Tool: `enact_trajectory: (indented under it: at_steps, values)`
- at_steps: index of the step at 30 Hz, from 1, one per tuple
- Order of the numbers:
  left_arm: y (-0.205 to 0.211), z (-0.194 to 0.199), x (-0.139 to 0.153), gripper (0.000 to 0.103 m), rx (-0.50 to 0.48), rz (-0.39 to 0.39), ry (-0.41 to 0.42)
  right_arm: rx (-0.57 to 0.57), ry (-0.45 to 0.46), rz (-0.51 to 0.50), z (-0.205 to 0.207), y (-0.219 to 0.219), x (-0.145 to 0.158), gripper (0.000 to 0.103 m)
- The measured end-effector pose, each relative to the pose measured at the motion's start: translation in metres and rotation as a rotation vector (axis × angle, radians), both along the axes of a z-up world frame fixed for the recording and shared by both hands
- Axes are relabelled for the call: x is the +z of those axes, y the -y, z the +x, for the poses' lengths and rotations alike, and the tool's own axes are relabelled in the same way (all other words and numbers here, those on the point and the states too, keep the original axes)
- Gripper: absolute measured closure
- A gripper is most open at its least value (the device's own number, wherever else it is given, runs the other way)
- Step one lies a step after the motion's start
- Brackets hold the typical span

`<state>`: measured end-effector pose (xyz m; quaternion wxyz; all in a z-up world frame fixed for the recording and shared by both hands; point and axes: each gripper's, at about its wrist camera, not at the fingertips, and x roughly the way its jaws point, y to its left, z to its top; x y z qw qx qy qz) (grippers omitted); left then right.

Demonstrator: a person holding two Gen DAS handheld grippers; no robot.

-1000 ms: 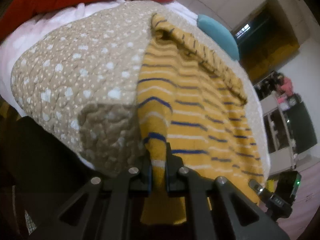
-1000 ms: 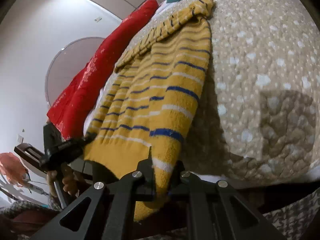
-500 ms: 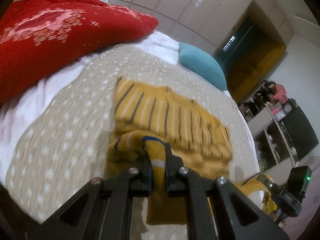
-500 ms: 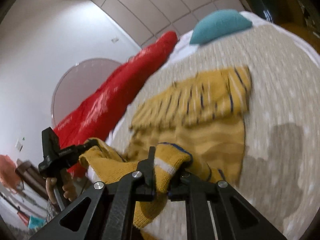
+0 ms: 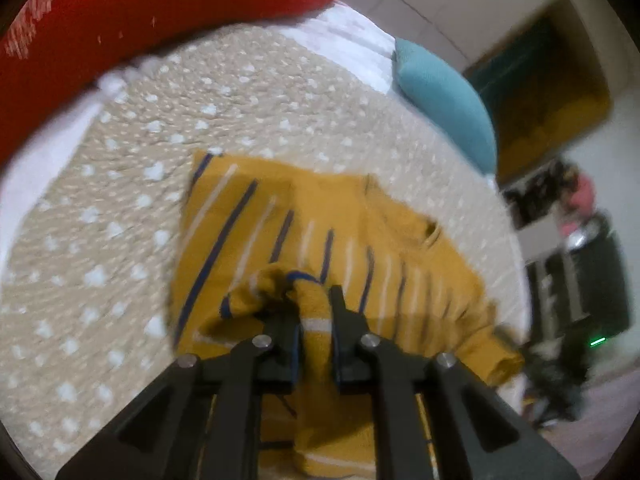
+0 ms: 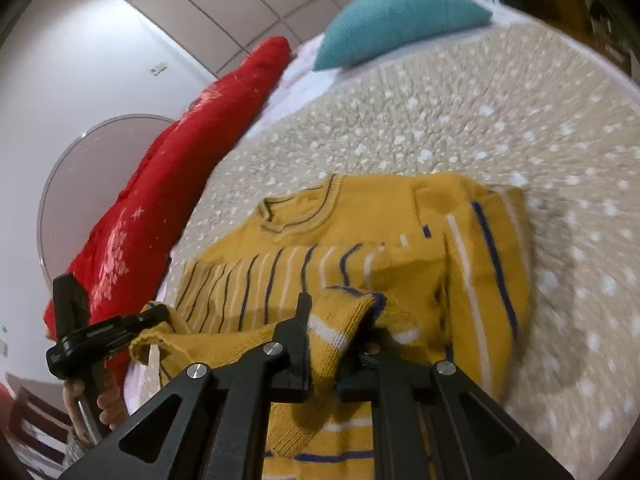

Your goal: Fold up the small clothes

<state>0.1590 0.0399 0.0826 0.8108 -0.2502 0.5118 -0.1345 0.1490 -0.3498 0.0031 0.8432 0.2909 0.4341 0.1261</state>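
I have the left gripper [image 5: 314, 320] clamped on a corner of the mustard-yellow knitted sweater with blue and white stripes [image 5: 320, 240], the fabric bunched between its two black fingers with only the cloth's thickness separating them. My right gripper [image 6: 336, 332] likewise pinches a striped hem corner of the same sweater [image 6: 360, 248], jaws closed onto the knit. The sweater lies on the beige quilted bedspread with white dots [image 5: 100, 208], its ribbed neckline [image 6: 300, 216] toward the far side and the gripped hem edge lifted and curled over the body, so the lower part is doubled above the striped chest. One sleeve cuff [image 5: 502, 360] hangs near the right margin of the bedspread in the left wrist view. The red patterned quilt [image 6: 168, 200] runs along the left edge of the bed, well apart from the sweater, and the teal cushion [image 6: 396, 16] sits at the far end. Bare bedspread surrounds the garment on the far side and on both flanks. In the right wrist view the left gripper's black body [image 6: 104, 332] shows at the sweater's left edge, held by the person's hand [image 6: 100, 400]. Both views are motion-blurred.
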Motion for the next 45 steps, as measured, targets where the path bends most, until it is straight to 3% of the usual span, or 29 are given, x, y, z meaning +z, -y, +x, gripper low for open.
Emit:
enact_trajectory:
  at_steps: [2,4,6,8,10,12,19,22,26,30,31,32,33,34,35,37,40,43,45]
  values:
    - [-0.007,0.016,-0.006,0.075,0.017,-0.084,-0.035,-0.032,-0.039,0.034,0.021,0.008,-0.013,0.091]
    - [-0.014,0.026,-0.009,0.07,0.031,-0.144,-0.047,-0.064,-0.073,0.067,0.037,0.016,-0.025,0.087]
    - [-0.022,0.029,-0.006,0.06,0.058,-0.191,-0.017,-0.089,-0.091,0.119,0.048,0.022,-0.032,0.085]
    - [-0.032,0.029,-0.003,0.044,0.086,-0.225,0.016,-0.105,-0.086,0.182,0.053,0.027,-0.034,0.078]
    - [-0.04,0.027,-0.002,0.04,0.115,-0.236,0.035,-0.122,-0.08,0.271,0.057,0.031,-0.035,0.058]
    - [-0.044,0.025,-0.003,0.039,0.115,-0.216,0.026,-0.145,-0.075,0.327,0.06,0.034,-0.036,0.048]
    - [-0.04,0.003,-0.004,0.034,0.047,-0.035,0.033,-0.189,-0.047,0.295,0.054,0.046,-0.017,0.036]
    - [-0.038,-0.015,-0.012,0.034,-0.005,0.064,0.045,-0.193,-0.027,0.206,0.033,0.054,-0.006,0.032]
    - [-0.035,-0.05,-0.023,0.029,-0.093,0.101,0.069,-0.128,-0.029,0.019,-0.02,0.057,0.0,0.031]
    - [-0.026,-0.073,-0.04,0.026,-0.168,0.149,0.078,-0.079,-0.05,-0.007,-0.071,0.054,-0.019,0.031]
    - [-0.022,-0.076,-0.048,0.027,-0.181,0.15,0.058,-0.08,-0.057,0.0,-0.082,0.052,-0.027,0.031]
    - [-0.016,-0.077,-0.055,0.046,-0.194,0.171,0.033,-0.083,-0.06,0.003,-0.087,0.05,-0.034,0.032]
    - [-0.008,-0.078,-0.06,0.06,-0.2,0.256,0.01,-0.083,-0.065,0.005,-0.09,0.046,-0.042,0.048]
    - [-0.004,-0.078,-0.058,0.075,-0.204,0.318,0.005,-0.073,-0.075,0.012,-0.09,0.043,-0.048,0.08]
    - [-0.003,-0.077,-0.05,0.094,-0.217,0.347,0.005,-0.05,-0.097,0.035,-0.087,0.039,-0.055,0.089]
    - [-0.006,-0.075,-0.026,0.096,-0.208,0.415,0.015,-0.045,-0.093,0.036,-0.09,0.041,-0.051,0.093]
    - [-0.016,-0.079,0.004,0.096,-0.192,0.498,0.052,-0.067,-0.074,-0.084,-0.098,0.05,-0.027,0.096]
    - [-0.025,-0.086,-0.001,0.091,-0.173,0.512,0.011,-0.099,-0.125,-0.128,-0.102,0.059,-0.034,0.095]
    - [-0.031,-0.096,-0.011,0.09,-0.155,0.516,0.003,-0.105,-0.169,-0.108,-0.108,0.064,-0.049,0.089]
